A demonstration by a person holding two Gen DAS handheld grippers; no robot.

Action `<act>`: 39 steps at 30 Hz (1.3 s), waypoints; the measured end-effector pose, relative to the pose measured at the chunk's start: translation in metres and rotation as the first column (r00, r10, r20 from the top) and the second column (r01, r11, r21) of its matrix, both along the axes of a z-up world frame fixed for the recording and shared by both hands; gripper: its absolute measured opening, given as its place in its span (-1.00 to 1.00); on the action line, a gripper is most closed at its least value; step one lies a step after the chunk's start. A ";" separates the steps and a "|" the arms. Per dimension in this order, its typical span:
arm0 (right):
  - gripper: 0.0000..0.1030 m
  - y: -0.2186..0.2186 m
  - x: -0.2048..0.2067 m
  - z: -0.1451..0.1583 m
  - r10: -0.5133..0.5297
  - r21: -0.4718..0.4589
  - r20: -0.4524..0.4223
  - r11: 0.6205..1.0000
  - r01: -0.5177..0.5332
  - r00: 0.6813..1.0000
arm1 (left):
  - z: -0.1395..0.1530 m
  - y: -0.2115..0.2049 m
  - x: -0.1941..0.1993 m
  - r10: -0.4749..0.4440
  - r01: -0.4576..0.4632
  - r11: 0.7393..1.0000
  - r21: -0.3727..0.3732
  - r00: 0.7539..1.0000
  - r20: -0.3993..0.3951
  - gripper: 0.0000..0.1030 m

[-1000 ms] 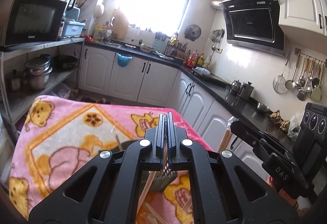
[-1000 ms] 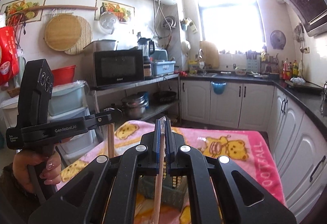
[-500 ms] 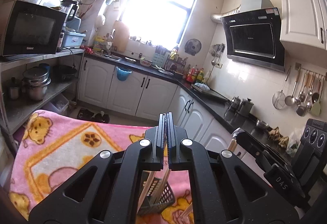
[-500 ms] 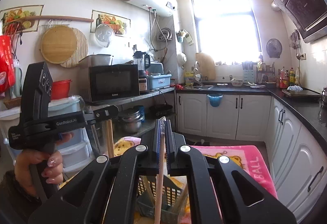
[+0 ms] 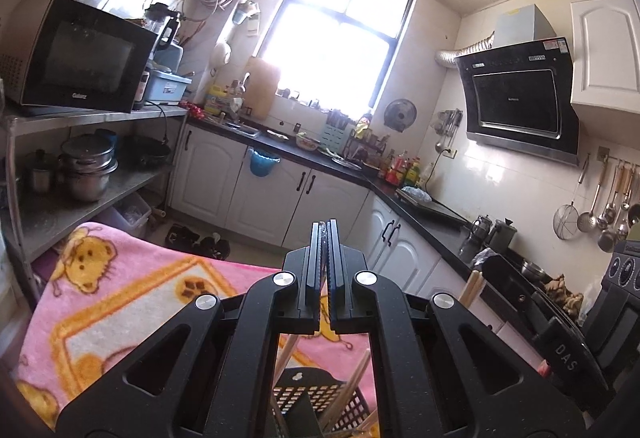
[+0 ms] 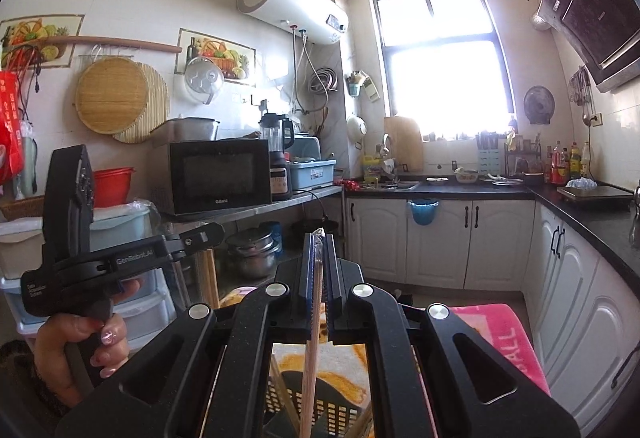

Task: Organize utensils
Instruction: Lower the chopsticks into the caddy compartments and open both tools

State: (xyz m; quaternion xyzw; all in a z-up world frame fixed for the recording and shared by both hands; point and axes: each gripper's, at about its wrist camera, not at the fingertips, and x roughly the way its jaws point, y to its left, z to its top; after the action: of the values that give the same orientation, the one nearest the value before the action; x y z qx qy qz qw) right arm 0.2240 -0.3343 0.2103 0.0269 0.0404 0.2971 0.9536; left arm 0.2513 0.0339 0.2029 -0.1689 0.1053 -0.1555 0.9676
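Right black two-finger gripper (image 6: 319, 238) clamped on pale wooden chopsticks (image 6: 311, 350) hanging down through its frame, left black gripper (image 5: 327, 228) shut, whether it holds anything unclear, dark perforated plastic utensil basket (image 5: 316, 396) below on pink cartoon-bear blanket (image 5: 120, 302), more chopsticks standing inside.

I see a pink blanket (image 5: 120, 302) printed with yellow-orange bears and orange borders; pink lettering edges it in my right view. My left tongs (image 5: 327, 238) are black with blue-lined pads, and my right tongs (image 6: 319, 250) match, clamped on pale wooden chopsticks (image 6: 310, 358). The slotted basket (image 5: 316, 398) below is black. The kitchen cabinets (image 6: 440, 238) are white with black handles under a black countertop (image 6: 480, 190). A blue bag (image 5: 262, 162) hangs on one door. The microwave (image 6: 218, 178) is black.
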 end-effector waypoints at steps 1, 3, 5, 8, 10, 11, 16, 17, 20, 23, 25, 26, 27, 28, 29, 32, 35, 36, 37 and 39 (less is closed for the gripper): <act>-0.91 0.002 0.003 -0.003 -0.003 -0.002 0.000 1.000 0.003 1.000 | -0.002 0.001 0.002 0.001 -0.001 1.000 0.000 1.000 0.001 -0.99; -0.91 0.006 0.009 -0.010 -0.010 -0.006 -0.008 1.000 0.010 1.000 | -0.005 0.002 0.005 -0.006 0.006 1.000 -0.012 1.000 -0.007 -0.99; -0.91 0.008 0.014 -0.015 -0.020 -0.005 -0.010 1.000 0.020 1.000 | -0.009 0.003 0.008 -0.007 0.007 1.000 -0.020 1.000 -0.008 -0.99; -0.91 0.009 0.020 -0.023 -0.024 0.002 -0.019 1.000 0.024 1.000 | -0.016 0.005 0.013 -0.014 0.014 0.999 -0.034 1.000 -0.005 -0.99; -0.91 0.010 0.024 -0.027 -0.033 0.005 -0.019 0.999 0.033 0.999 | -0.020 0.005 0.013 -0.019 0.019 0.999 -0.039 1.000 0.002 -0.99; -0.91 0.010 0.025 -0.029 -0.036 0.004 -0.017 0.999 0.036 0.999 | -0.023 0.004 0.013 -0.023 0.023 0.999 -0.041 1.000 0.007 -0.99; -0.91 0.013 0.029 -0.041 -0.060 -0.005 -0.009 0.998 0.060 0.998 | -0.035 0.000 0.016 -0.021 0.021 0.999 -0.037 1.000 0.009 -0.99; -0.91 0.014 0.030 -0.043 -0.062 -0.006 -0.009 0.998 0.062 0.998 | -0.037 0.000 0.016 -0.022 0.022 0.999 -0.037 1.000 0.007 -0.99; -0.91 0.018 0.031 -0.049 -0.072 -0.018 -0.004 0.997 0.072 0.997 | -0.044 -0.005 0.017 -0.025 0.025 0.999 -0.024 1.000 0.003 -0.99; -0.91 0.020 0.031 -0.057 -0.071 -0.022 -0.014 0.997 0.071 0.997 | -0.050 -0.009 0.016 -0.028 0.028 1.000 -0.002 1.000 0.000 -0.98; -0.91 0.021 0.032 -0.061 -0.072 -0.021 -0.029 0.997 0.072 0.997 | -0.055 -0.011 0.017 -0.030 0.030 1.000 0.003 0.999 -0.010 -0.99; -0.91 0.022 0.032 -0.064 -0.074 -0.019 -0.036 0.997 0.073 0.997 | -0.057 -0.012 0.016 -0.029 0.029 1.000 0.004 0.999 -0.015 -0.99; -0.91 0.022 0.033 -0.065 -0.075 -0.020 -0.041 0.997 0.074 0.996 | -0.059 -0.012 0.017 -0.030 0.030 1.000 0.003 0.999 -0.020 -0.98; -0.91 0.022 0.033 -0.068 -0.074 -0.021 -0.050 0.997 0.073 0.996 | -0.061 -0.012 0.017 -0.030 0.030 1.000 0.003 0.999 -0.024 -0.98; -0.91 0.022 0.033 -0.070 -0.075 -0.020 -0.056 0.997 0.074 0.996 | -0.064 -0.011 0.017 -0.029 0.029 1.000 0.002 0.999 -0.029 -0.98; -0.91 0.020 0.031 -0.075 -0.073 -0.017 -0.069 0.997 0.072 0.995 | -0.070 -0.011 0.017 -0.030 0.030 1.000 0.000 0.999 -0.042 -0.98; -0.91 0.019 0.031 -0.079 -0.072 -0.016 -0.084 0.997 0.071 0.994 | -0.076 -0.012 0.018 -0.035 0.036 0.999 0.000 0.998 -0.055 -0.99; -0.91 0.019 0.031 -0.081 -0.074 -0.020 -0.089 0.997 0.072 0.993 | -0.078 -0.011 0.018 -0.038 0.038 0.999 -0.001 0.997 -0.060 -0.99; -0.91 0.019 0.030 -0.082 -0.074 -0.022 -0.093 0.997 0.073 0.993 | -0.080 -0.012 0.017 -0.041 0.041 0.999 -0.001 0.997 -0.065 -0.99; -0.90 0.018 0.029 -0.086 -0.073 -0.025 -0.103 0.997 0.071 0.992 | -0.083 -0.012 0.017 -0.042 0.042 0.999 0.003 0.996 -0.073 -0.99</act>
State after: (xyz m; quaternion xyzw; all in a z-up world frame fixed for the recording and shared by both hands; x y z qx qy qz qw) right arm 0.2531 -0.3163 0.1247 0.0337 0.0921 0.2603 0.9605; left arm 0.2681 0.0218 0.1198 -0.1700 0.1442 -0.1693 0.9600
